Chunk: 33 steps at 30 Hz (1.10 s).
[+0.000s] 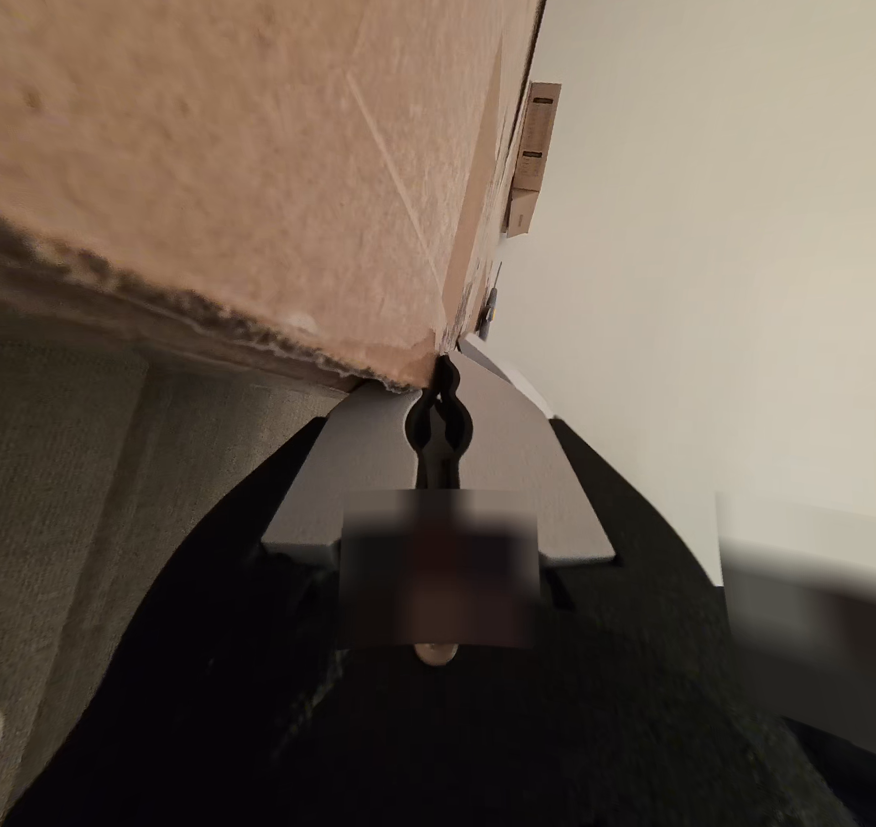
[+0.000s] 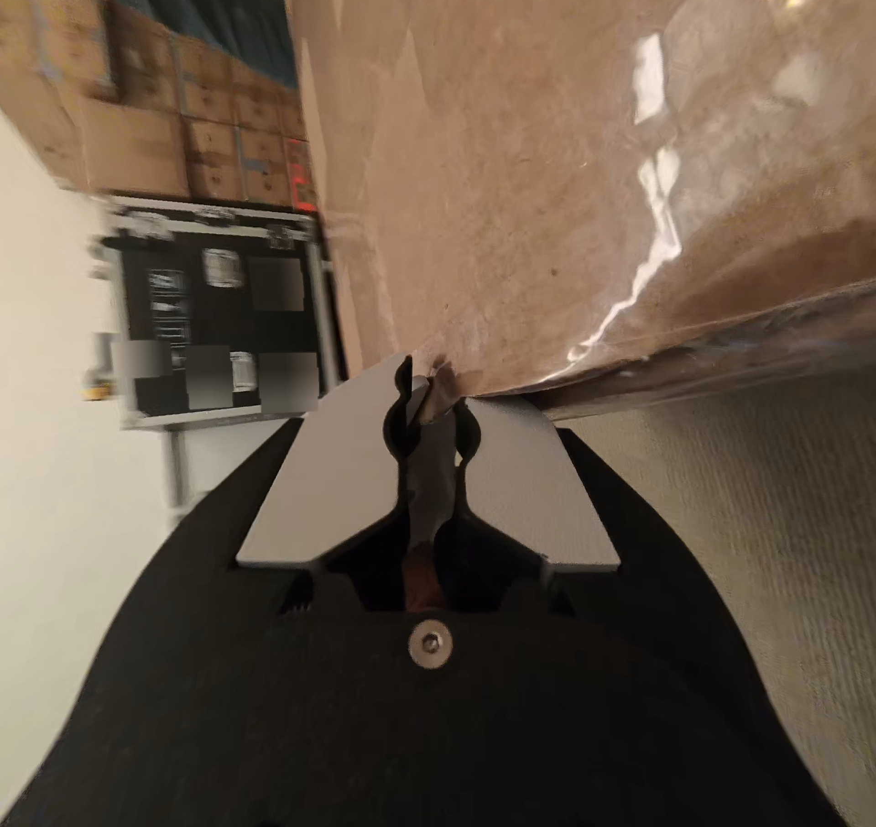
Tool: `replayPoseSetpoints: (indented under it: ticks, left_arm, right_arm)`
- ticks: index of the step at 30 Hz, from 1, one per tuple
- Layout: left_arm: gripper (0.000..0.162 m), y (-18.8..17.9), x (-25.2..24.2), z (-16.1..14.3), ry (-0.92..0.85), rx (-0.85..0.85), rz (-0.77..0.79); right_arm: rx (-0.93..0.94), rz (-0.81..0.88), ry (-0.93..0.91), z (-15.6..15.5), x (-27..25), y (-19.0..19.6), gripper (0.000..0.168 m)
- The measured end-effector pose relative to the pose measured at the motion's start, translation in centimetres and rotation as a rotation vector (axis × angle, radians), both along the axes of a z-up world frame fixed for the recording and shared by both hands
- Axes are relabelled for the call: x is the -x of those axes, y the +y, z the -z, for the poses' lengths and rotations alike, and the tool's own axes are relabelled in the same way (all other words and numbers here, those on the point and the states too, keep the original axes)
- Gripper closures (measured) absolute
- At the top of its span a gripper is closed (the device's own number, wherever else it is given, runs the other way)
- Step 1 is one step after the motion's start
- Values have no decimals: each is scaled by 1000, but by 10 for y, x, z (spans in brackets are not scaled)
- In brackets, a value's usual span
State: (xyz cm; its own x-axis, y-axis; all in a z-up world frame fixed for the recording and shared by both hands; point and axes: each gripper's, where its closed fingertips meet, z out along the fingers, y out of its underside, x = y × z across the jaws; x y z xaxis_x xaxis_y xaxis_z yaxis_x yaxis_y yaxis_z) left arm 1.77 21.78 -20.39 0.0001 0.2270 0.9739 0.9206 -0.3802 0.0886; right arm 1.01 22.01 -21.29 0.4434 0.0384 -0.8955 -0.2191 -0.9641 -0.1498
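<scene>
Black moulded plastic fills the bottom of both wrist views, carrying each gripper's two pale grey fingers. On the left gripper (image 1: 443, 368) the fingers (image 1: 367, 453) are pressed together with only a thin wavy slit between them, and their tips meet the lower corner of a large brown corrugated cardboard box (image 1: 265, 154). Whether they pinch a sliver of that corner or merely touch it I cannot tell. The box's face is matt and fibrous, crossed by a faint diagonal crease, and its bottom edge shows ragged, frayed corrugation. Grey carpet (image 1: 61, 496) lies under the box; a cream wall (image 1: 711, 235) stands to the right, with a small tan carton (image 1: 533, 159) visible past the box's far edge.

Seen from the other side, the right gripper (image 2: 429, 384) has its fingers (image 2: 332, 467) nearly closed, clamping a strip of crumpled grey tape or flap (image 2: 429, 486) that runs down between them from the box's (image 2: 474, 188) corner. Here the cardboard is partly covered by glossy clear plastic film (image 2: 701, 197) that catches bright wrinkled highlights. Stacked brown cartons (image 2: 142, 131) sit blurred in the background to the left, above a black metal-edged flight case (image 2: 213, 320).
</scene>
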Motion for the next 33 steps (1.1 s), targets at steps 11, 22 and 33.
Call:
replayPoseSetpoints:
  ticks: [11, 22, 33]
  left_arm:
    - [162, 0, 0, -1, -54, 2, 20]
    - [162, 0, -1, 1, -134, 101, 23]
    - [162, 0, -1, 1, -123, 84, 30]
  right_arm:
    - [184, 216, 301, -13, -32, -19, 146]
    - [157, 489, 474, -5, -58, 1, 127]
    - [118, 686, 432, 2, -75, 19, 121]
